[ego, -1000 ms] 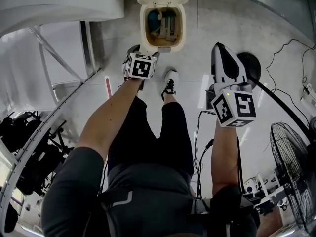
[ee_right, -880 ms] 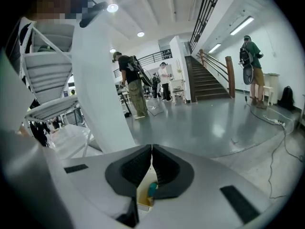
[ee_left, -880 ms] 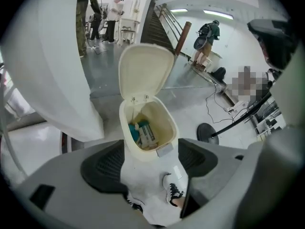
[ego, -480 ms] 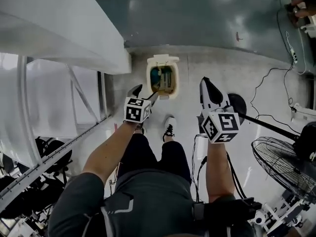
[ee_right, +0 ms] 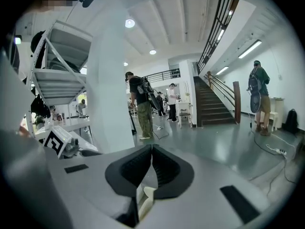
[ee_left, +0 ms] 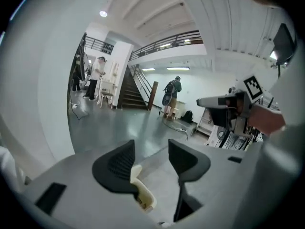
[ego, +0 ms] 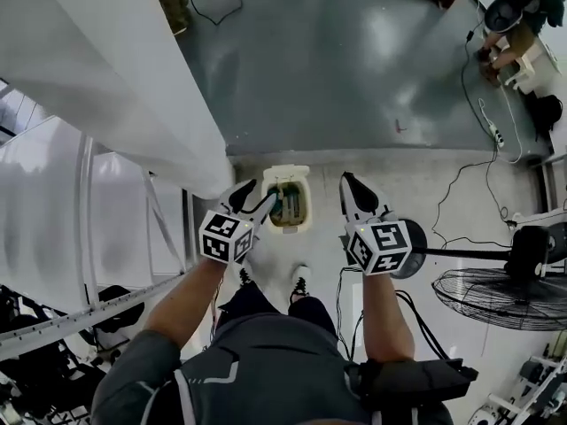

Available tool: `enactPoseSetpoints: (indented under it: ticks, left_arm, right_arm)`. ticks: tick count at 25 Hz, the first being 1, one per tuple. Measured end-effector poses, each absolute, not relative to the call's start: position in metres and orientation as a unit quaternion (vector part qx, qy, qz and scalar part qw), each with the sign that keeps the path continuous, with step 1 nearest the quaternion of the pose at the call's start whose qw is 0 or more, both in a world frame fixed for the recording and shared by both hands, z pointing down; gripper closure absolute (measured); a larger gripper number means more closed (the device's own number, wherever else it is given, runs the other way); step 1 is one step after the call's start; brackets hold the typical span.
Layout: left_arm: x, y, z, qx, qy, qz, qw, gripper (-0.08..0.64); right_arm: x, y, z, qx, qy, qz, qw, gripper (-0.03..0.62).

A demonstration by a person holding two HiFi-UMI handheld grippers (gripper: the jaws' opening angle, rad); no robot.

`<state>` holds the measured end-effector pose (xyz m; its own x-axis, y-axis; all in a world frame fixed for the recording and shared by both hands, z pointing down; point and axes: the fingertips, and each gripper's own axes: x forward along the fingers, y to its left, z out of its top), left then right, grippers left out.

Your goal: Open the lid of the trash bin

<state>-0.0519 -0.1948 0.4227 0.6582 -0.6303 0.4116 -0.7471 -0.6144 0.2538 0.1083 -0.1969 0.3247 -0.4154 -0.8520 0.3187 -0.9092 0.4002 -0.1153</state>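
We log a large indoor hall serving as a test lab, with a polished grey floor (ego: 354, 78) and a staircase (ee_right: 212, 104) up to a railed mezzanine (ee_left: 164, 41). We also note trailing cables (ego: 443, 200), a floor fan (ego: 500, 289) and metal racks (ee_right: 62, 54).

Wide open ahead of both: bare grey floor (ego: 354, 69) ran out in front, with nothing in the path. The left gripper (ego: 258, 197), jaws closing on empty air, was hemmed in on its outer side, where a big white panel (ego: 115, 78) stood near with a metal frame (ego: 84, 202) under it. Between the two and well below them sat the bin (ego: 288, 174). On the outer side of the right gripper (ego: 348, 182) lay a round black stand base (ego: 415, 235), a fan (ego: 500, 301) further out, and loose cables (ego: 447, 193) on the floor.
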Motion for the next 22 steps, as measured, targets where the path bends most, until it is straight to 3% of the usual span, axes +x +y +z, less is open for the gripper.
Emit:
enactPoseSetpoints:
  ticks: [3, 7, 11, 16, 22]
  left_arm:
    - [-0.057, -0.196, 0.378, 0.894, -0.393, 0.118, 0.178, 0.337]
    - [-0.075, -0.197, 0.317, 0.895, -0.407, 0.093, 0.156, 0.406]
    - [-0.098, -0.204, 0.280, 0.886, -0.440, 0.110, 0.095, 0.430]
    - [-0.121, -0.206, 0.224, 0.881, -0.461, 0.055, 0.091, 0.519]
    - [-0.148, -0.197, 0.165, 0.857, -0.511, 0.000, 0.066, 0.549]
  right_arm:
    - [0.107, -0.190, 0.306, 0.534, -0.830, 0.130, 0.096, 0.565]
    - [0.100, -0.184, 0.272, 0.533, -0.834, 0.116, 0.085, 0.565]
    - [0.099, -0.186, 0.240, 0.540, -0.833, 0.089, 0.081, 0.565]
    - [0.098, -0.189, 0.205, 0.538, -0.839, 0.062, 0.059, 0.565]
    - [0.096, -0.184, 0.168, 0.524, -0.850, 0.026, 0.043, 0.565]
